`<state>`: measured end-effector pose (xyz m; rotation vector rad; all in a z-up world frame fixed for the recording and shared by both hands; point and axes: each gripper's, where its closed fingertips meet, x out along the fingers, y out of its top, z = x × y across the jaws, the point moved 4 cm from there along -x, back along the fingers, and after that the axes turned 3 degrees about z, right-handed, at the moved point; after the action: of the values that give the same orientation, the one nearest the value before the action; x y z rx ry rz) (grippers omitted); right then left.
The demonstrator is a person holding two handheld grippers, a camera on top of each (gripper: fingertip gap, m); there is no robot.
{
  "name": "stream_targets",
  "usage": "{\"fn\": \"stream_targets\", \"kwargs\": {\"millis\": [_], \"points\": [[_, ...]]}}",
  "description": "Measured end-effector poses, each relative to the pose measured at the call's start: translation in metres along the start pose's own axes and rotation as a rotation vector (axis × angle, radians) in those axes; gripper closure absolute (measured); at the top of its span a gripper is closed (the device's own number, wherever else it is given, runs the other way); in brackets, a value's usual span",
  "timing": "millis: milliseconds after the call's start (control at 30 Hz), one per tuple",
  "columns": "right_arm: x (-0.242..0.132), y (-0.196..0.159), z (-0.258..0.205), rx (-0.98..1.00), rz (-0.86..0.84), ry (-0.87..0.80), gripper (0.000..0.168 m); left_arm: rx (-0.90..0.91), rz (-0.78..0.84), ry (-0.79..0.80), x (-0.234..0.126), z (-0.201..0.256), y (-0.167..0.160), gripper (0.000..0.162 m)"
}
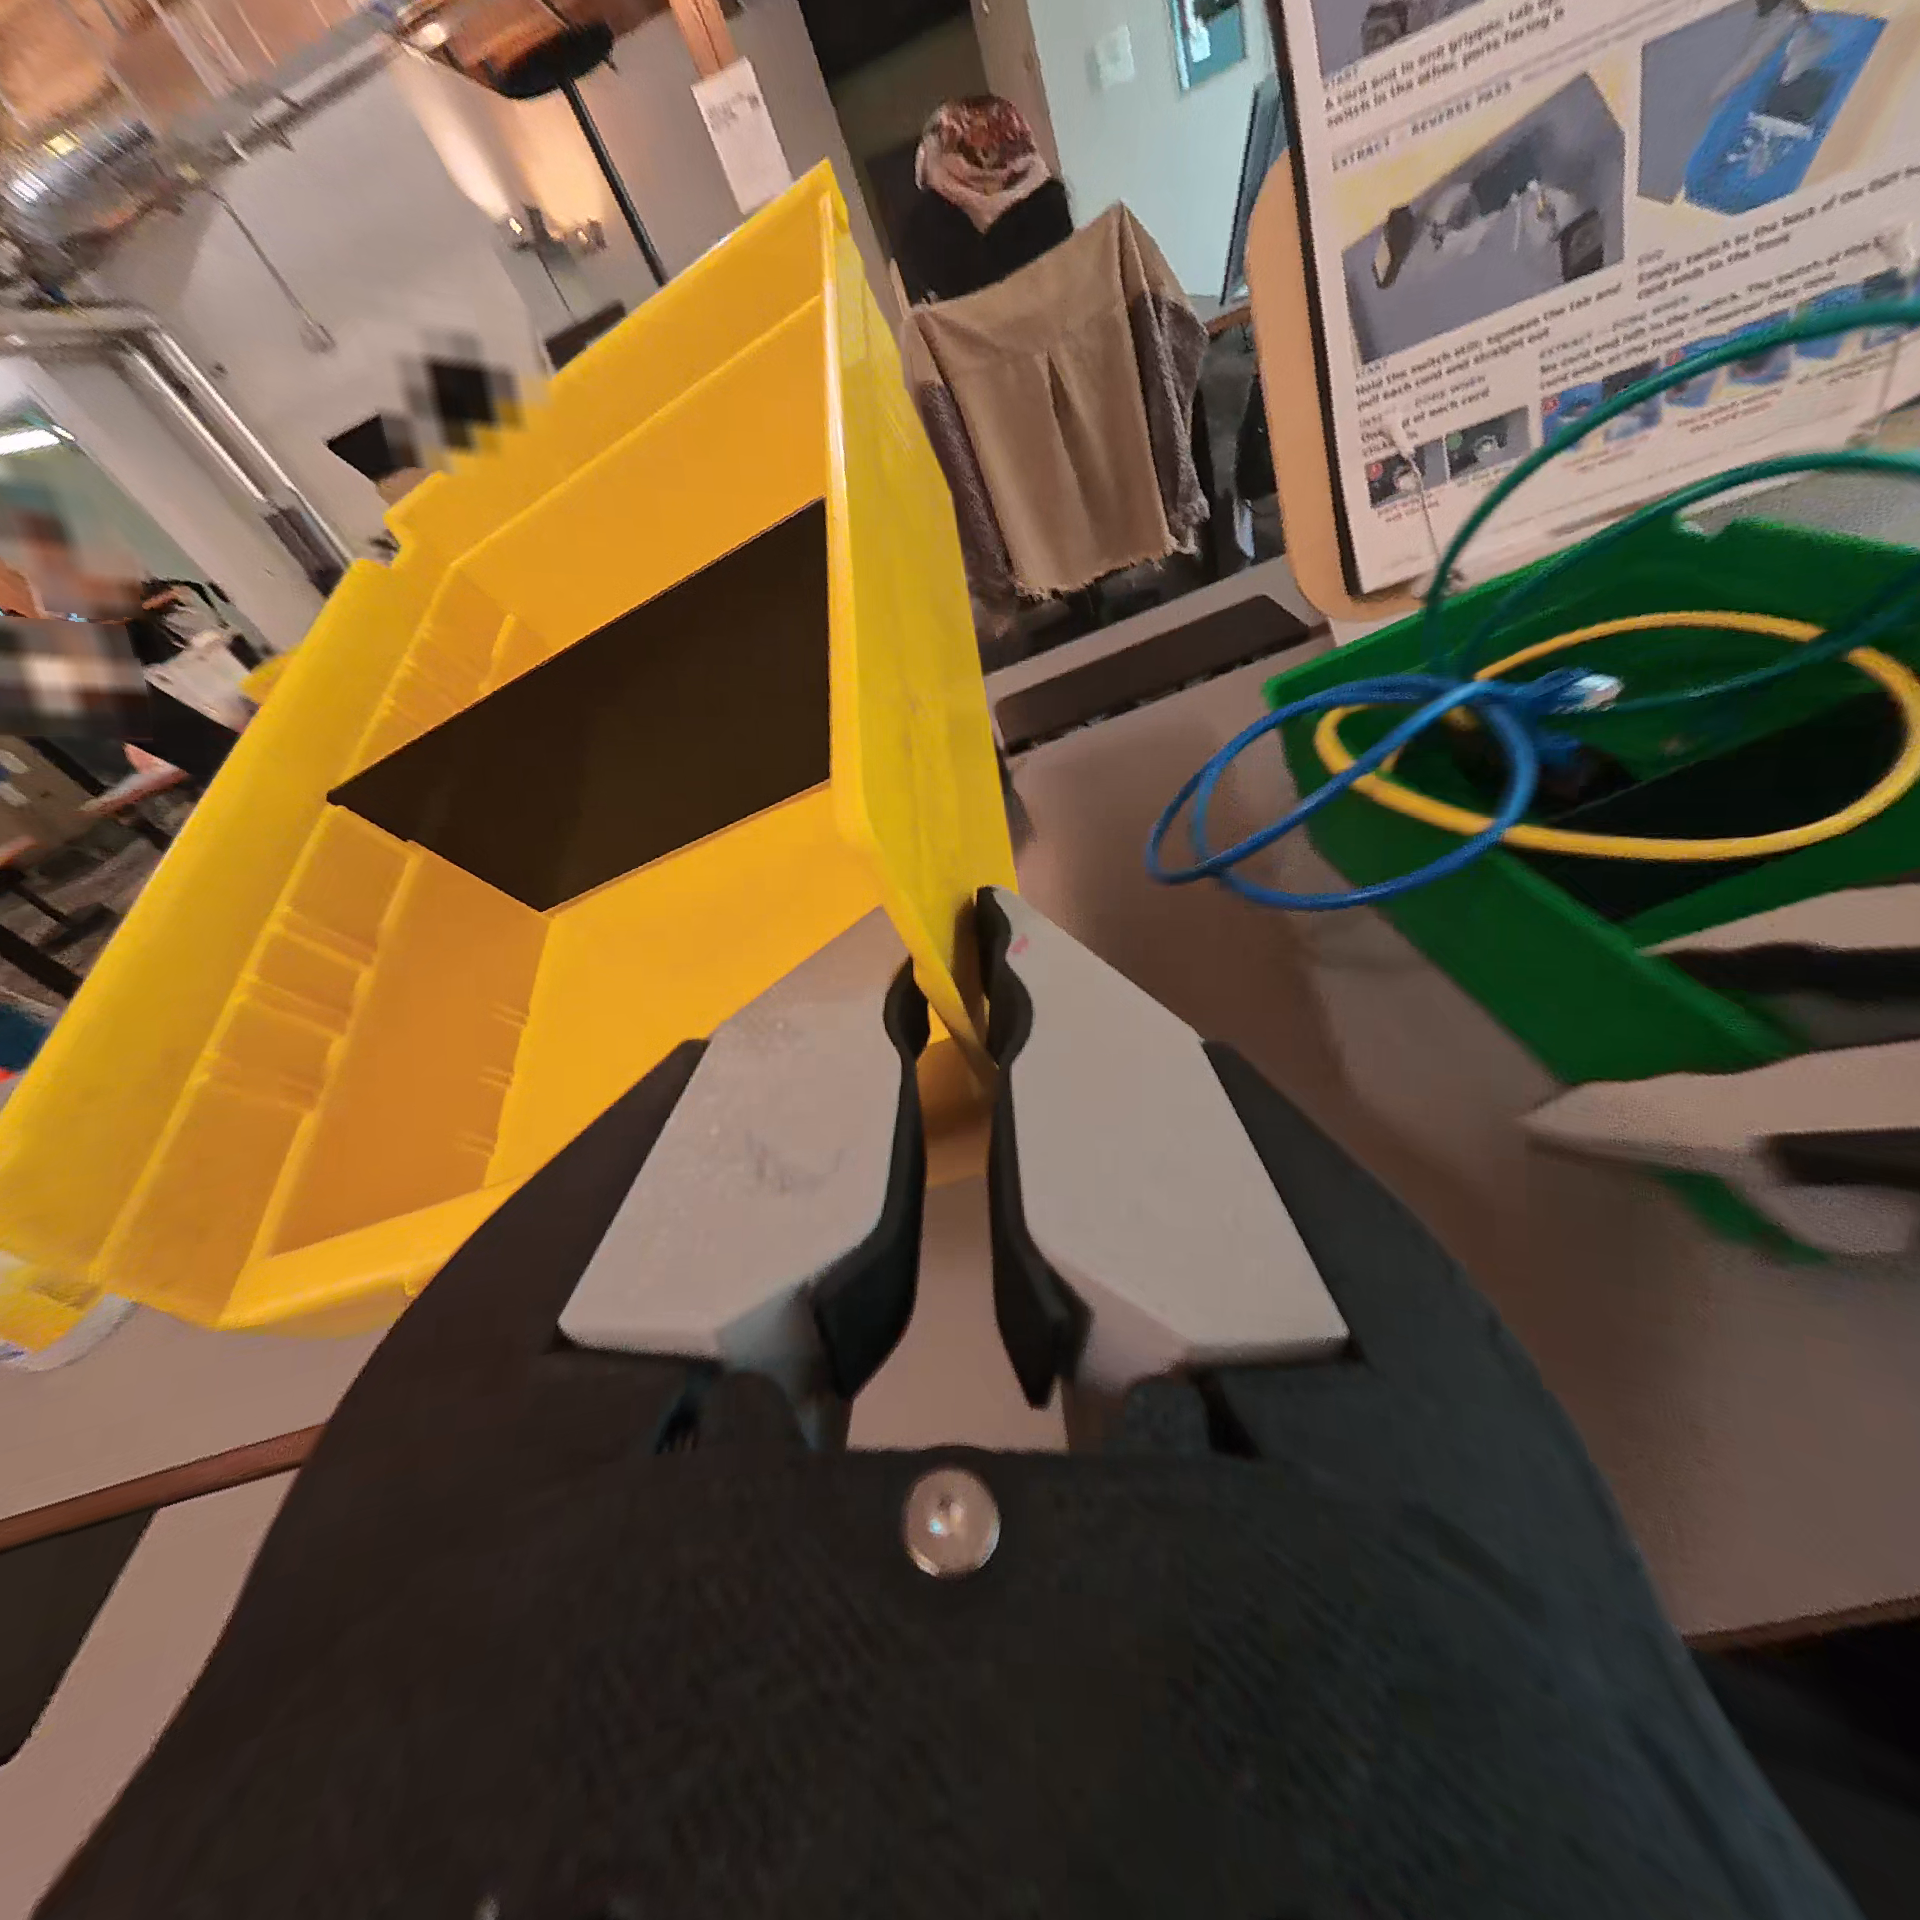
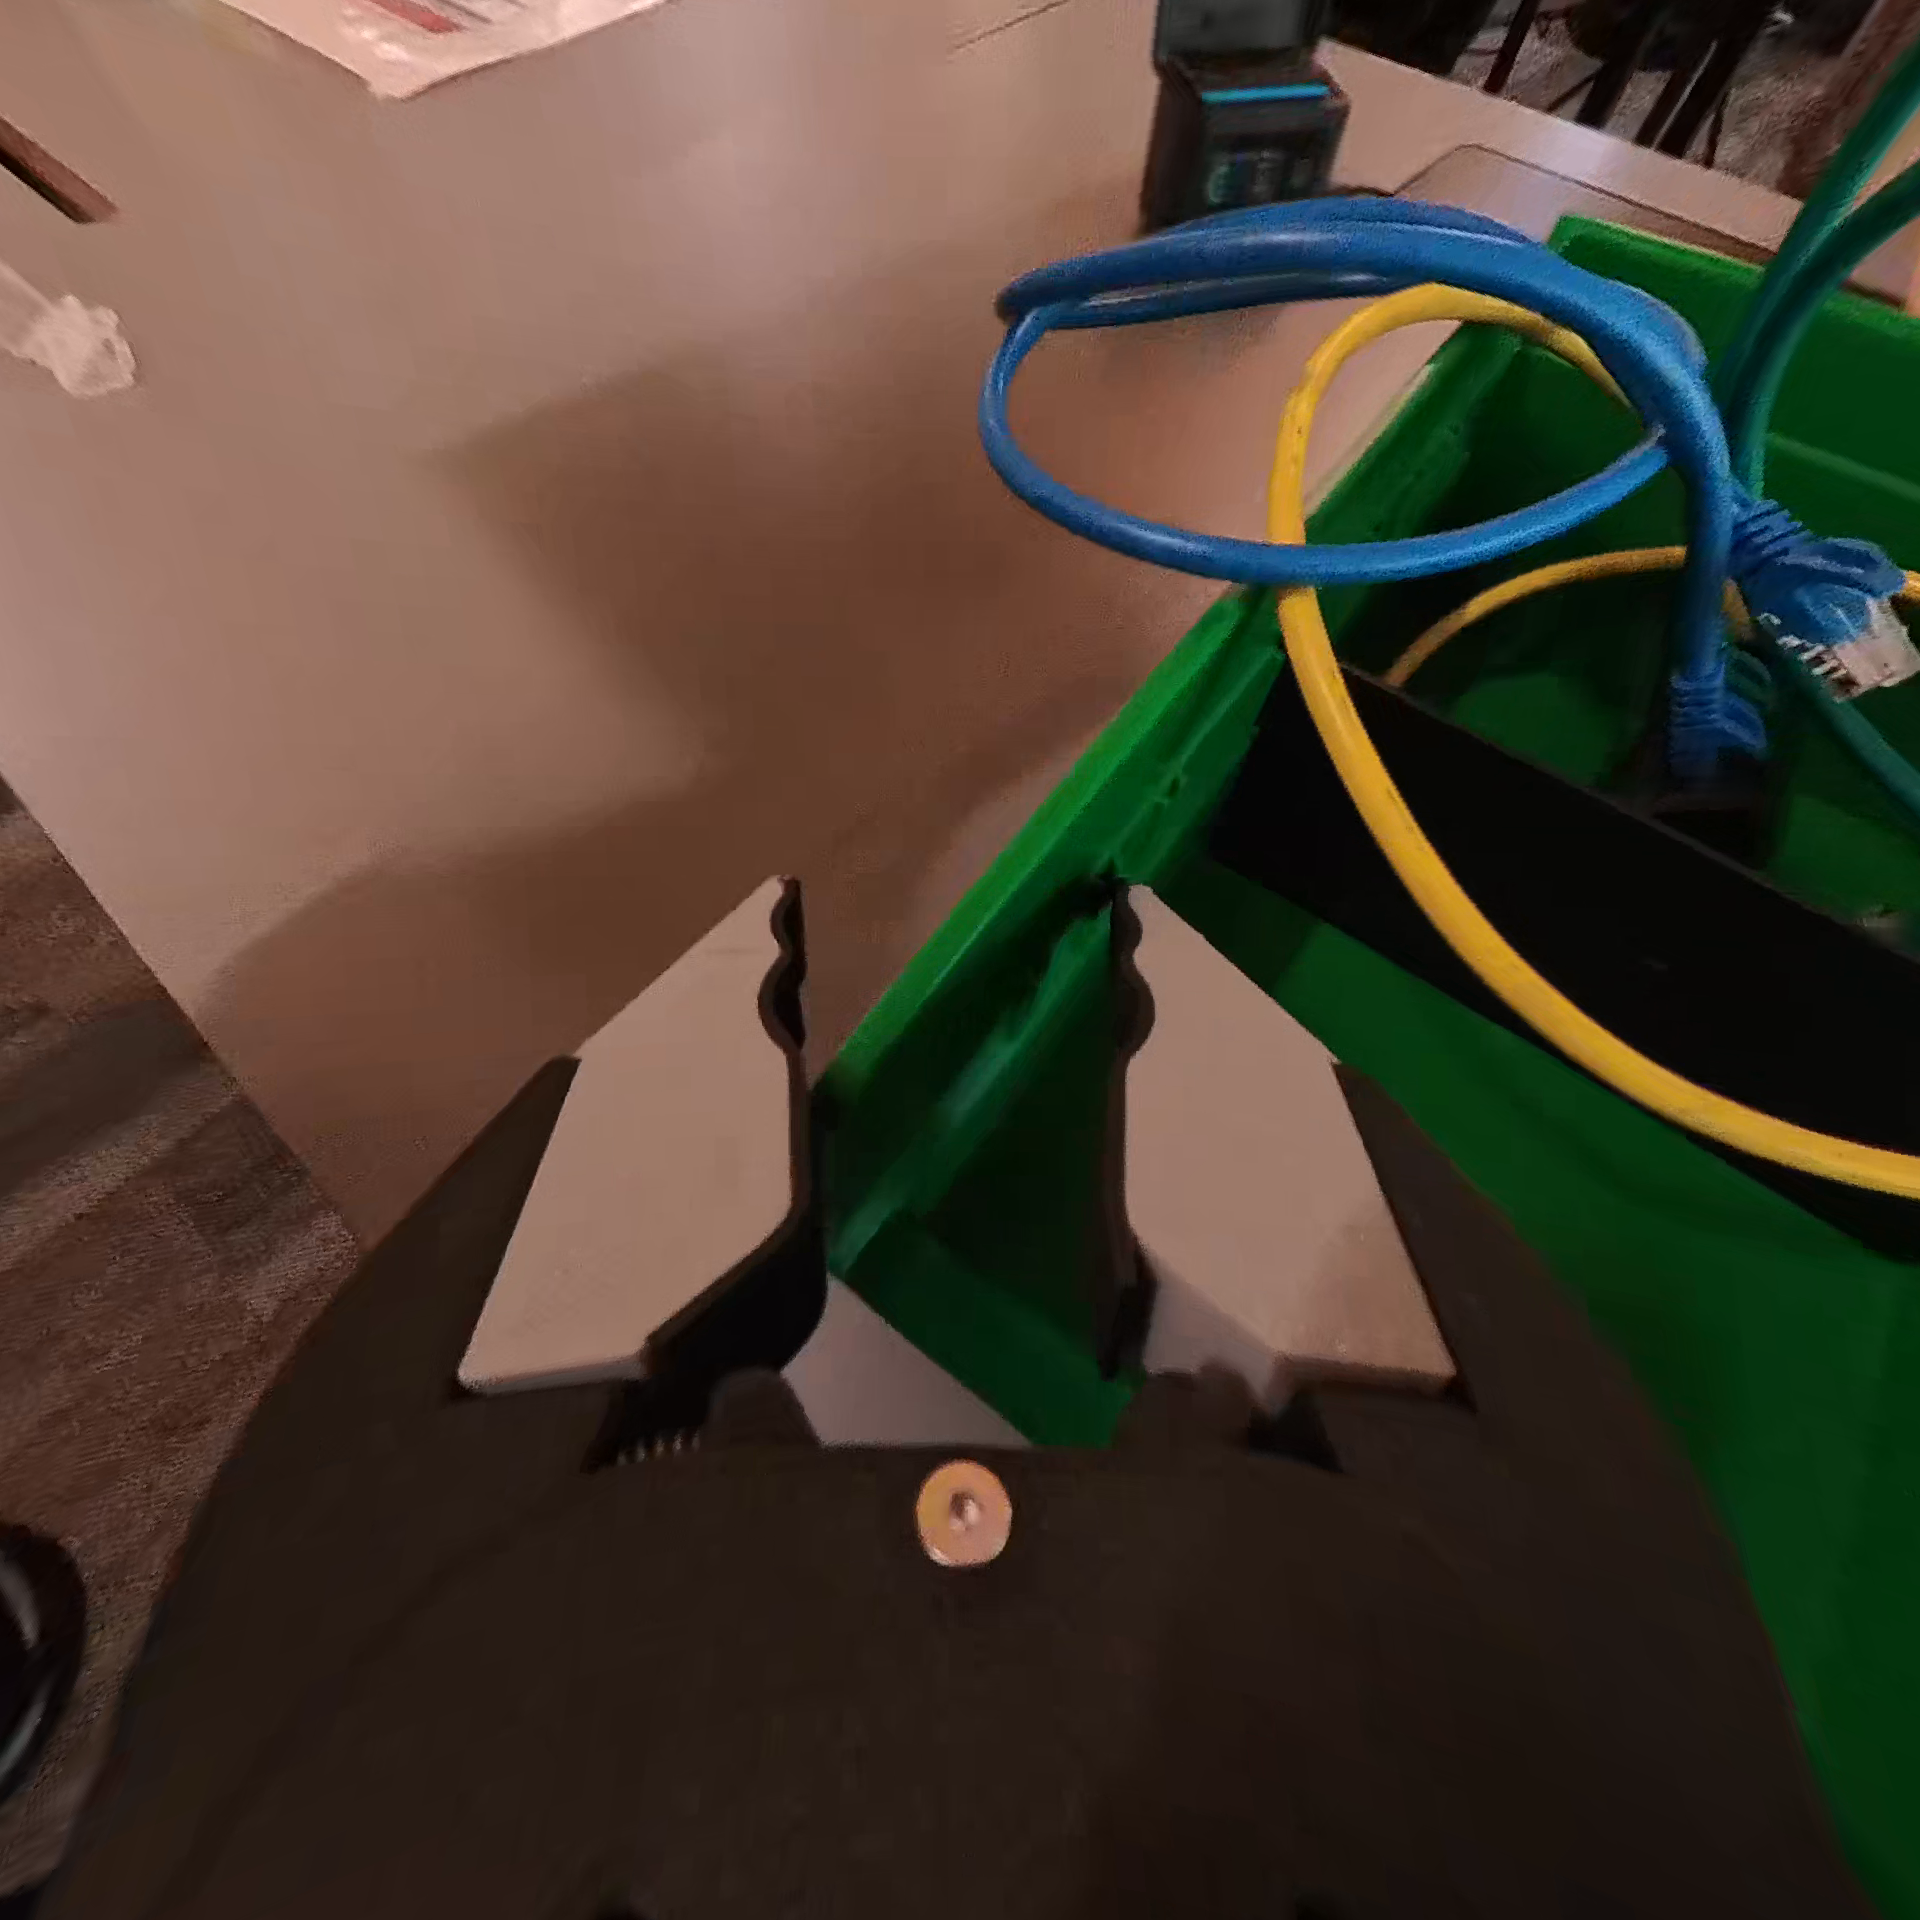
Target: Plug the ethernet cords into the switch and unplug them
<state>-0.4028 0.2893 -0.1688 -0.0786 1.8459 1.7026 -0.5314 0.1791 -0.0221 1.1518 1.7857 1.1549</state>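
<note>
left gripper (image 1: 961, 966): your fingers are pinched tight on the thin side wall of the yellow bin (image 1: 436, 935), near its lower corner.
yellow bin: tilted up off the table (image 1: 1247, 1039), its open inside turned toward your camera, with a black divider panel (image 1: 623, 727) across the middle.
right gripper (image 2: 956, 904): your fingers are spread, and the corner wall of the green bin (image 2: 1039, 1039) sits between them; i cannot tell whether either pad touches it.
green bin: rests on the table to the right of the yellow bin, well apart from it, with a black divider (image 2: 1558, 883) across its inside.
blue cord (image 2: 1299, 270): looped over the green bin's rim, part of the coil hanging outside above the table; one plug end (image 2: 1829, 613) lies high in the bin, another (image 2: 1714, 707) points down behind the divider.
yellow cord (image 2: 1382, 810): a wide loop riding along the green bin's inside and above its rim.
green cord (image 2: 1808, 239): arches up out of the bin toward the top right.
switch: not clearly seen; a dark shape under the blue plug in the green bin may be it, but you cannot be sure.
background: an instruction poster (image 1: 1558, 260) stands behind the green bin.
</note>
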Motion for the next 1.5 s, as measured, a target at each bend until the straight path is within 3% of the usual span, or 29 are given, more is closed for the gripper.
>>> {"fn": "stream_targets", "kwargs": {"millis": [167, 267, 367, 433, 500, 567, 633, 733, 833, 1100, 1267, 1367, 1500], "points": [[0.045, 0.046, -0.054, -0.033, 0.062, 0.020, 0.115, 0.018, 0.077, 0.035, -0.017, -0.005, 0.015, 0.159], [0.022, 0.064, -0.070, -0.090, 0.158, 0.052, 0.114, -0.006, 0.109, 0.036, -0.027, -0.010, 0.019, 0.160], [-0.025, 0.065, -0.067, -0.103, 0.247, 0.132, 0.121, 0.009, 0.136, 0.066, -0.035, -0.016, 0.023, 0.159], [-0.064, 0.059, -0.052, -0.119, 0.309, 0.180, 0.132, 0.002, 0.155, 0.077, -0.040, -0.019, 0.026, 0.159], [-0.104, 0.048, -0.026, -0.210, 0.372, 0.203, 0.168, -0.013, 0.162, 0.077, -0.047, -0.022, 0.028, 0.159], [-0.132, 0.037, 0.031, -0.333, 0.398, 0.075, 0.168, -0.028, 0.169, 0.070, -0.051, -0.024, 0.028, 0.160], [-0.138, 0.018, 0.105, -0.348, 0.280, -0.067, 0.168, -0.025, 0.170, 0.064, -0.051, -0.023, 0.029, 0.160], [-0.122, -0.025, 0.173, -0.204, 0.052, -0.039, 0.168, -0.021, 0.177, 0.052, -0.048, -0.018, 0.032, 0.160], [-0.093, -0.047, 0.194, -0.146, -0.026, -0.062, 0.168, -0.008, 0.190, 0.037, -0.045, -0.010, 0.037, 0.159], [0.021, -0.027, 0.155, -0.083, -0.098, -0.070, 0.168, 0.007, 0.242, -0.008, -0.043, 0.007, 0.045, 0.160], [0.084, -0.011, 0.107, 0.003, -0.101, 0.086, 0.168, 0.028, 0.266, -0.018, -0.039, 0.013, 0.047, 0.159], [0.097, -0.005, 0.107, -0.010, -0.139, 0.068, 0.168, 0.035, 0.282, -0.044, -0.040, 0.020, 0.049, 0.159], [0.061, -0.010, 0.114, -0.026, -0.060, 0.117, 0.168, 0.077, 0.293, -0.089, -0.045, 0.039, 0.056, 0.160]]}}
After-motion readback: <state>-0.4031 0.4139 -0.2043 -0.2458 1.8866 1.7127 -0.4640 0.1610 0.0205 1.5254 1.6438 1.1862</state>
